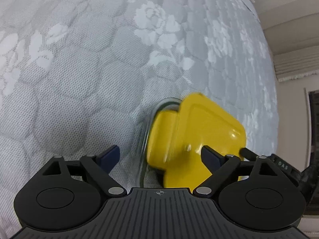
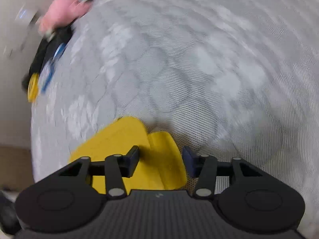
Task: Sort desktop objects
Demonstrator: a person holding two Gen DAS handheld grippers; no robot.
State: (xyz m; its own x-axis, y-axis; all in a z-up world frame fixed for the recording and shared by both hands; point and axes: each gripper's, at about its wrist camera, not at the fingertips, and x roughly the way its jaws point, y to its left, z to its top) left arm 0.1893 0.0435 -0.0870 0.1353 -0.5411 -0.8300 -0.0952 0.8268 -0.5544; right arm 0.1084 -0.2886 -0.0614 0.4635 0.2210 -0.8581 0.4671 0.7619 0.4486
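A yellow lid (image 1: 199, 131) with flip tabs sits on a clear glass container (image 1: 147, 131) on the grey flowered tablecloth (image 1: 83, 63). My left gripper (image 1: 159, 157) is open, its fingers on either side of the lid's near tab, not touching. In the blurred right wrist view the same yellow lid (image 2: 127, 145) lies just ahead. My right gripper (image 2: 160, 162) is open, with one yellow tab (image 2: 165, 159) between its fingers; I cannot tell if they touch. The right gripper's tip shows at the lid's right edge in the left wrist view (image 1: 247, 152).
At the far left of the right wrist view lie a pink soft thing (image 2: 63, 10), a black object (image 2: 49, 45) with blue parts and a small yellow piece (image 2: 32, 88), all blurred. The table edge (image 1: 267, 59) curves down the right; beige furniture stands beyond.
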